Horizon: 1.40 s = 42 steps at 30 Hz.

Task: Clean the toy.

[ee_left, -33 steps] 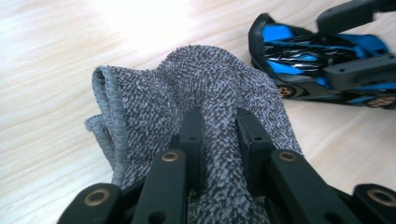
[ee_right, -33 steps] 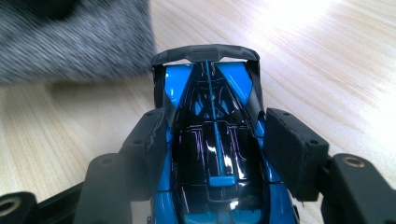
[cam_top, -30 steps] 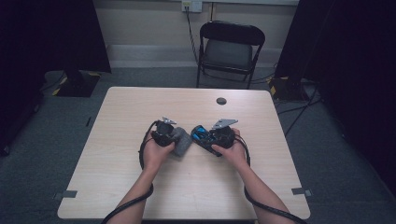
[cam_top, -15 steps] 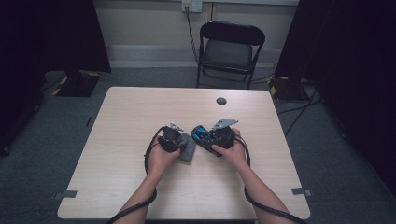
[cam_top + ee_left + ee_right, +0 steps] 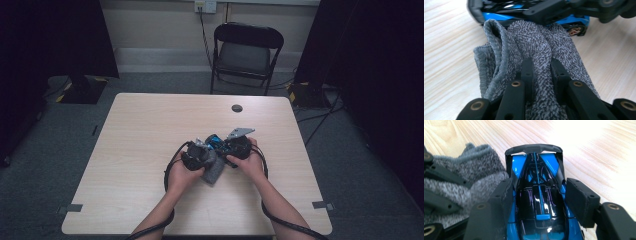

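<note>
A blue and black toy car (image 5: 537,177) sits between the pads of my right gripper (image 5: 539,195), which is shut on its body; its rear wing points away from the camera. My left gripper (image 5: 541,67) is shut on a bunched grey knitted cloth (image 5: 534,47), and the cloth's free end lies against the side of the car (image 5: 499,17). In the high view both hands meet at the middle of the table, left gripper (image 5: 206,161) with the cloth (image 5: 215,172) hanging below it, right gripper (image 5: 227,147) beside it holding the car (image 5: 215,142).
The light wooden table (image 5: 145,130) has a small dark round disc (image 5: 237,108) near its far edge. A black folding chair (image 5: 247,50) stands behind the table. Cables trail from both grippers toward the table's near edge.
My left hand has moved to the right with the cloth, up against the right gripper and the car. The right hand has stayed where it was.
</note>
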Motion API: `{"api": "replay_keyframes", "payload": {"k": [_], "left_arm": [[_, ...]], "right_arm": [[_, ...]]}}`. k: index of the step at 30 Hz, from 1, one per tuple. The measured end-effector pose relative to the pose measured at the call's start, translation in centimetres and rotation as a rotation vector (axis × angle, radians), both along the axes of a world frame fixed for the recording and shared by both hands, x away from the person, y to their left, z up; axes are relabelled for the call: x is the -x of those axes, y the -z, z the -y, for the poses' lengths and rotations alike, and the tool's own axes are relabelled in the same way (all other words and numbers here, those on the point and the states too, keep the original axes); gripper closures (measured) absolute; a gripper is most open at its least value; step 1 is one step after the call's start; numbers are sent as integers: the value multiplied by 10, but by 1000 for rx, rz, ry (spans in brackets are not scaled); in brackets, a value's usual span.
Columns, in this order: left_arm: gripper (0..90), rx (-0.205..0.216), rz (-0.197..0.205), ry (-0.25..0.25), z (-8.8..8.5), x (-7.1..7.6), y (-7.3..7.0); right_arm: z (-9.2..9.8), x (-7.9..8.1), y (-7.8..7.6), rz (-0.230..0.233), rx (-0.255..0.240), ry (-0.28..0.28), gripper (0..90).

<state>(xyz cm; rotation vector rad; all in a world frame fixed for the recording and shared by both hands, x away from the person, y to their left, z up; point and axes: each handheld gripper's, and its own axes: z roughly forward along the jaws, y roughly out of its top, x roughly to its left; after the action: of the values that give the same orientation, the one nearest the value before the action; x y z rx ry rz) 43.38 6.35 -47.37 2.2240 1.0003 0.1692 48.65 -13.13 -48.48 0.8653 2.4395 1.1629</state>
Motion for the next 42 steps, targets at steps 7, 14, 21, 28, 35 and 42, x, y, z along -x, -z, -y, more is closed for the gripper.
{"api": "replay_keyframes", "payload": {"k": [7,14,21,28,35,42], "left_arm": [[758,3,-3,28,12,5,0],[759,7,-6,49,25,13,0],[759,17,-4,92,41,23,0],[758,23,-2,129,52,31,0],[758,45,-10,168,60,39,-4],[758,61,16,192,58,45,-20]], "right_arm": [[0,0,0,0,-1,0,399],[0,0,0,1,1,1,399],[0,1,1,6,-4,4,399],[1,1,1,4,-8,3,399],[1,1,1,4,-8,3,399],[1,1,1,4,-8,3,399]]}}
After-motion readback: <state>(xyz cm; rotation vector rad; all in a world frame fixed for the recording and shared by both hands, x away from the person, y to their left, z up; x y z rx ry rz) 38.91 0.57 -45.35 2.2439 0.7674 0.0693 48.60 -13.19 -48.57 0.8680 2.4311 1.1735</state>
